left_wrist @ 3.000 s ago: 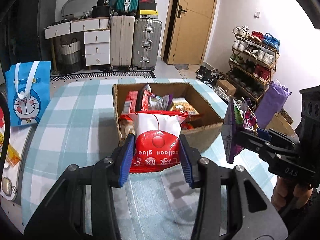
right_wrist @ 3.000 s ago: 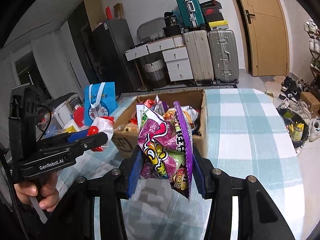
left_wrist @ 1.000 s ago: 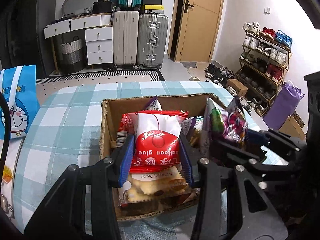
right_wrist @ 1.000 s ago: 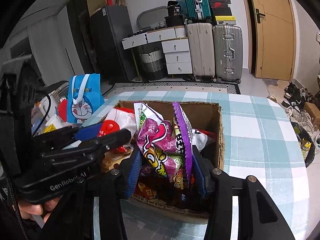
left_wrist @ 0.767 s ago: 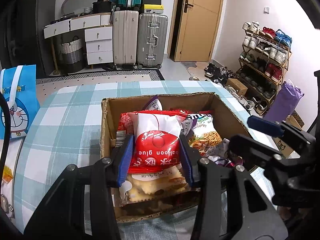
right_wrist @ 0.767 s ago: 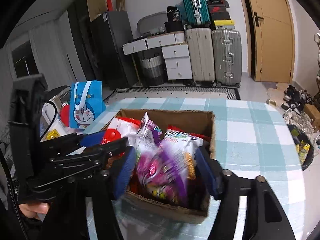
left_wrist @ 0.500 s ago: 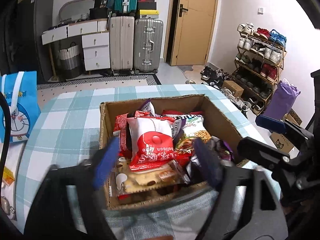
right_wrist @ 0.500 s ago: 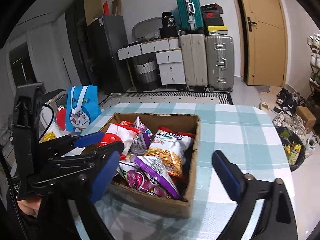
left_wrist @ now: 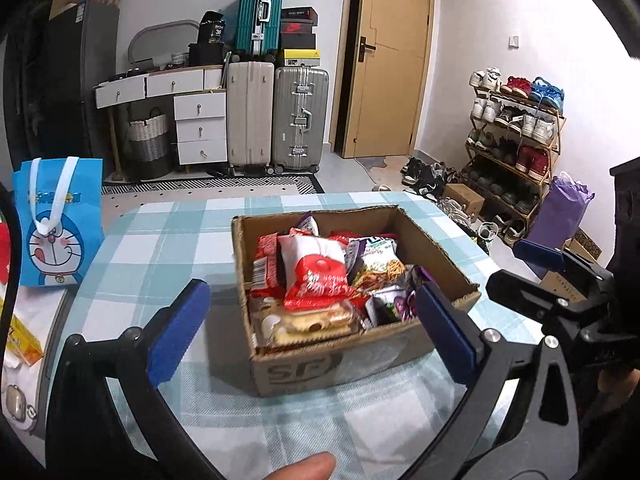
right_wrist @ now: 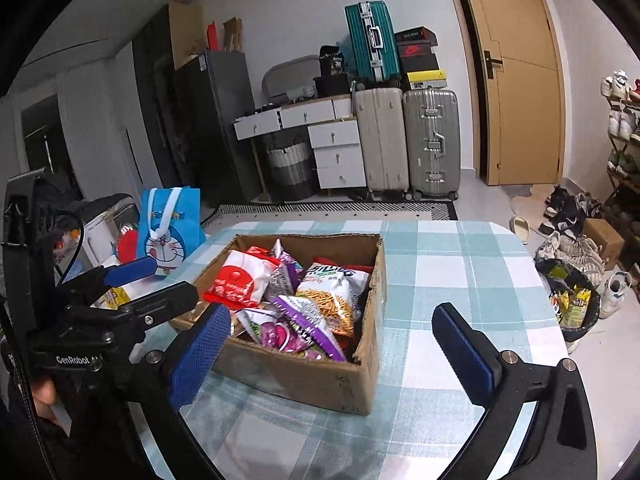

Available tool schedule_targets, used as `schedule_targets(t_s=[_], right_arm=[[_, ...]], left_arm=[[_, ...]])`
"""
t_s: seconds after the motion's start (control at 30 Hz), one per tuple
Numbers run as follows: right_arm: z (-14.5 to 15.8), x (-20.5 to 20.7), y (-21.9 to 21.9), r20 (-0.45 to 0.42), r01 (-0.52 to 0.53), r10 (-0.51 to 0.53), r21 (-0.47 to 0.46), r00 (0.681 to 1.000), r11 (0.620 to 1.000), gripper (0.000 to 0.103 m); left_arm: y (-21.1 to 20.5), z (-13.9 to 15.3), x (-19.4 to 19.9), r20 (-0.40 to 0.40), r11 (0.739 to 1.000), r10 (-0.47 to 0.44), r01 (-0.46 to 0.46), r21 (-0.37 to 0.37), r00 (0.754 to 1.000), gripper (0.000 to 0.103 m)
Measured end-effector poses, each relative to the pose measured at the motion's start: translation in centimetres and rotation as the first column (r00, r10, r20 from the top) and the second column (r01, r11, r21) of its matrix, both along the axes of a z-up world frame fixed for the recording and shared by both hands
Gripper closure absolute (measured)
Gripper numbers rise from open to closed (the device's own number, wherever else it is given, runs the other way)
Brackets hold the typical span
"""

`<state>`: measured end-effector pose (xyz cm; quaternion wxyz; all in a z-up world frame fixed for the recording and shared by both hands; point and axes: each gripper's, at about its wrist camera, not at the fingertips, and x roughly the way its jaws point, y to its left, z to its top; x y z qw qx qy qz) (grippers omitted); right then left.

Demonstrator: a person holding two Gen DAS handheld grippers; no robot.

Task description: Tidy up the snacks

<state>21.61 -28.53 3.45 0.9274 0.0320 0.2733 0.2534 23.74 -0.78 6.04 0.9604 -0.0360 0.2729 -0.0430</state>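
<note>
A cardboard box full of snack packets stands on the checked tablecloth. The red and white packet lies on top at the box's left. The purple packet lies at the near right corner, beside an orange noodle packet. My left gripper is open and empty, held back from the box's near side. My right gripper is open and empty, above the box's near right corner.
A blue Doraemon bag stands at the table's left edge. The table's right edge drops to a bin and shoes on the floor. Suitcases and drawers line the far wall.
Both grippers carried their packets over the box, opened and let them drop in. Both have since drawn back and up, jaws wide apart.
</note>
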Motion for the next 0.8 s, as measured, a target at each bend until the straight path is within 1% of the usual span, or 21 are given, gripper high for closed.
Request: schedule_targets(t_s=[0.17, 0.3, 0.4, 0.57, 0.67, 0.8], right_arm=[[-0.5, -1.5, 0.0, 0.025, -0.020, 0.020, 0.012, 0.999, 1.000, 0.000], [-1.6, -2.6, 0.2, 0.050, -0.030, 0.029, 0.011, 0.998, 0.999, 0.001], [-2.5, -3.2, 0.2, 0.075, -0.037, 0.036, 0.013, 0.997, 0.999, 0.000], [-3.6, -4.2, 0.2, 0.116, -0.053, 0.053, -0.005, 0.992, 0.999, 0.000], [-3.9, -4.9, 0.0, 0.146, -0.062, 0.061, 0.002, 0.987, 0.998, 0.000], [-4.0, -5.7, -0.4, 0.172, -0.063, 0.060, 0.015, 0.983, 0.998, 0.000]], left_arm=[[0.9, -0.2, -2.2, 0.018, 1.000, 0.022, -0.022, 0.000, 1.000, 0.001], [1.5, -1.1, -3.5, 0.026, 0.999, 0.035, -0.035, -0.007, 0.999, 0.001], [1.7, -2.1, -4.9, 0.052, 0.999, 0.049, -0.049, -0.012, 0.997, 0.001], [1.7, -3.7, -5.5, 0.075, 0.998, 0.070, -0.070, 0.003, 0.995, 0.001], [1.6, -4.3, -6.0, 0.092, 0.996, 0.087, -0.089, 0.018, 0.992, 0.001], [1.7, -4.9, -6.6, 0.115, 0.994, 0.101, -0.104, 0.015, 0.988, 0.001]])
